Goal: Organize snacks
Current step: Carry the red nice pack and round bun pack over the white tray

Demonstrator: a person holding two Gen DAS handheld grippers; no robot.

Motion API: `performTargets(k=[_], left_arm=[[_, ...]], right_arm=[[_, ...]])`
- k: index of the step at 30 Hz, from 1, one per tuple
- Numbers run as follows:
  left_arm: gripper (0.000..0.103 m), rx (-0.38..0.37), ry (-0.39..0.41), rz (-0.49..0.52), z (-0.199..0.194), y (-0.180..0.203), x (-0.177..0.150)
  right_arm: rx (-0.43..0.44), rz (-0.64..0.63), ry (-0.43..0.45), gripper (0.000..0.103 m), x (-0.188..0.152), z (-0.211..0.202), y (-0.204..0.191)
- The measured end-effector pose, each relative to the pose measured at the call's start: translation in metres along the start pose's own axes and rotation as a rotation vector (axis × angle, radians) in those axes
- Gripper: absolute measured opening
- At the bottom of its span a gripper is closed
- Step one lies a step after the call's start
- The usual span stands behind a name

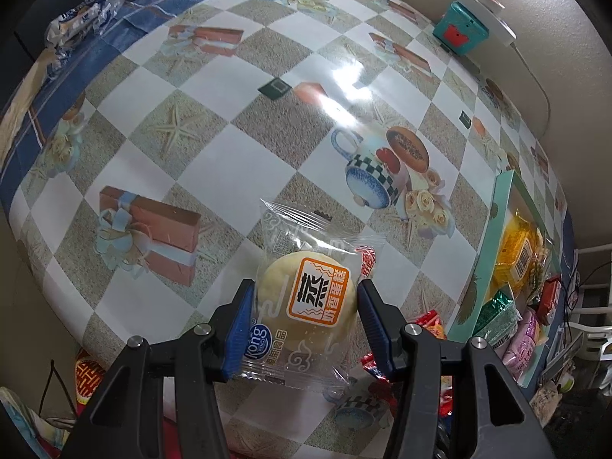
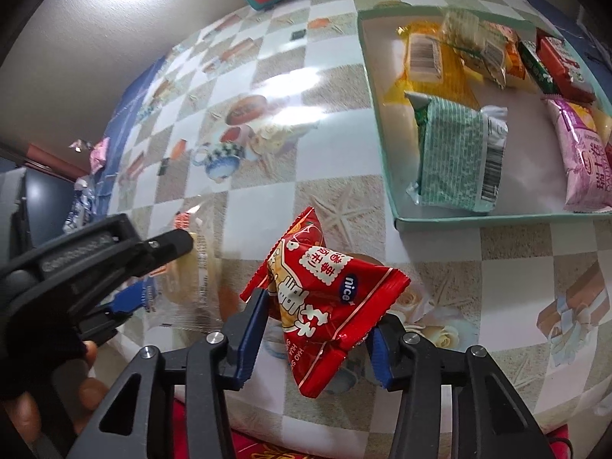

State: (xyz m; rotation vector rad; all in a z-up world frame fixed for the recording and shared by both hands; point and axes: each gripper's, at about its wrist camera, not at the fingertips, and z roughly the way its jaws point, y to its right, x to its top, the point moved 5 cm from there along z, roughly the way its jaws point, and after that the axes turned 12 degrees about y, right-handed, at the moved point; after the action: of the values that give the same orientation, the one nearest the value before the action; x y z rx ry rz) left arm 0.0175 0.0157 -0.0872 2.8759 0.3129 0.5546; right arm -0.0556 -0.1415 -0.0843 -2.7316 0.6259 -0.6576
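Nearest, the left gripper [image 1: 306, 321] is clamped on a clear-wrapped steamed cake [image 1: 306, 302], its blue pads pressing both sides. Beside it the right gripper [image 2: 311, 325] pinches a red snack packet [image 2: 325, 287], the wrapper crumpled between the pads. Both sit close to the near edge of the table [image 1: 214, 114], whose glossy checkered cloth lies open through the middle. Farther right, a teal tray [image 2: 382, 122] holds several packets. At the far wall stands a teal box [image 1: 461, 32]; more wrapped snacks [image 1: 82, 13] lie along the far left edge.
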Motion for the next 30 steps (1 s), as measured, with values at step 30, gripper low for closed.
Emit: performTargets(k=[30], left_arm=[[0.056, -0.141, 0.164, 0.313, -0.039, 0.13, -0.009]], right_arm=[[-0.08, 0.261, 0.279, 0.051, 0.072, -0.073, 0.09]])
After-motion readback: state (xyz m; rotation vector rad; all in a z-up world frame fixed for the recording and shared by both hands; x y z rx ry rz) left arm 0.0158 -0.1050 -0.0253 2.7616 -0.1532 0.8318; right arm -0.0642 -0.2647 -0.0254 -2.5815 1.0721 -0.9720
